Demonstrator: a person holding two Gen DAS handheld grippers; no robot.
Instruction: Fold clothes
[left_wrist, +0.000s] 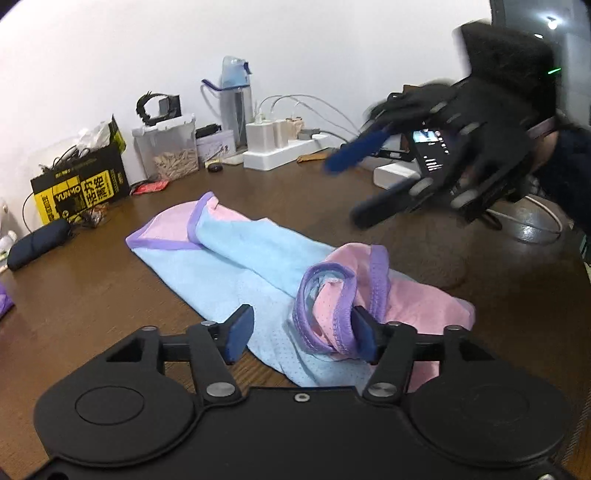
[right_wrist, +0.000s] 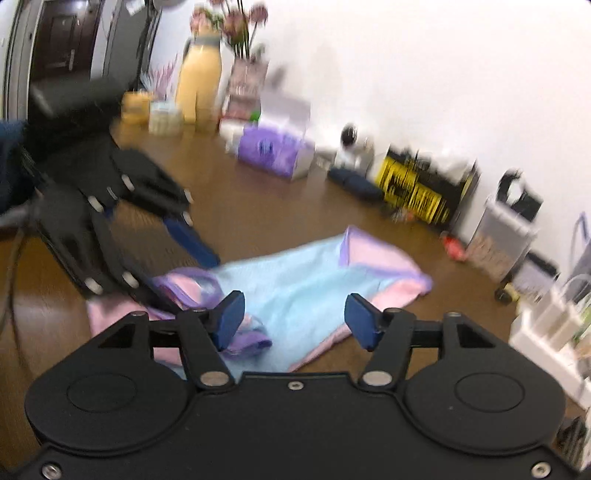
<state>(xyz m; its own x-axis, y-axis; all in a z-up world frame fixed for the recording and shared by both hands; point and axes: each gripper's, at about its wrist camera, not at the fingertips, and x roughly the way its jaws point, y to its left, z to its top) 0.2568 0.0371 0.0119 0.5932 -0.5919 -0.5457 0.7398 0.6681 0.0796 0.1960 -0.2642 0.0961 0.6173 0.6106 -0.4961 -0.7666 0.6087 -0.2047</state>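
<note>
A blue and pink garment with purple trim (left_wrist: 236, 258) lies stretched across the brown table (left_wrist: 92, 295); it also shows in the right wrist view (right_wrist: 306, 284). My left gripper (left_wrist: 301, 332) is open, low over the garment's near end, with a purple-trimmed loop (left_wrist: 332, 306) lying against its right finger. My right gripper (right_wrist: 293, 321) is open and empty, above the garment's near side. In the left wrist view the right gripper (left_wrist: 351, 188) hovers blurred above the table at the right. In the right wrist view the left gripper (right_wrist: 181, 273) sits at the garment's bunched left end.
Along the wall stand a yellow and black box (left_wrist: 79, 181), a clear container (left_wrist: 170, 147), a water bottle (left_wrist: 234, 99), a white power strip with chargers (left_wrist: 284, 147) and a phone (left_wrist: 432, 151). A purple tissue pack (right_wrist: 273, 147) and yellow vase (right_wrist: 199, 85) stand at the far left.
</note>
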